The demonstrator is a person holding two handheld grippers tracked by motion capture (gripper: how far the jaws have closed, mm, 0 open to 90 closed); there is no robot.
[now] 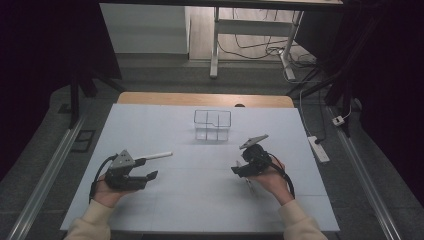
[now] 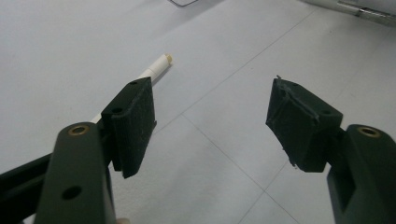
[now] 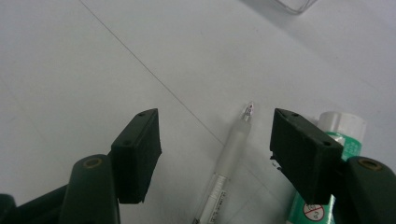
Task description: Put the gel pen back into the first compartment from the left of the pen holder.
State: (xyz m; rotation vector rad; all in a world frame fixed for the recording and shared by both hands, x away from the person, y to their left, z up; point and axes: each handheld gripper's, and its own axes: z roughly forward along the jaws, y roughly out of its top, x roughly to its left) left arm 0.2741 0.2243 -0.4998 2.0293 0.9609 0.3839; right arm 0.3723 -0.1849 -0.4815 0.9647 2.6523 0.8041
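White marker [image 2: 154, 71] beside left hand-held gripper [image 2: 210, 123] — released, right hand-held gripper [image 3: 215, 156] released over clear pen [image 3: 229, 158], green-labelled tube [image 3: 327, 186] alongside.

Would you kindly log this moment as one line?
left gripper: open, empty, beside white marker | right gripper: open over clear pen | green-labelled tube beside | clear organizer empty
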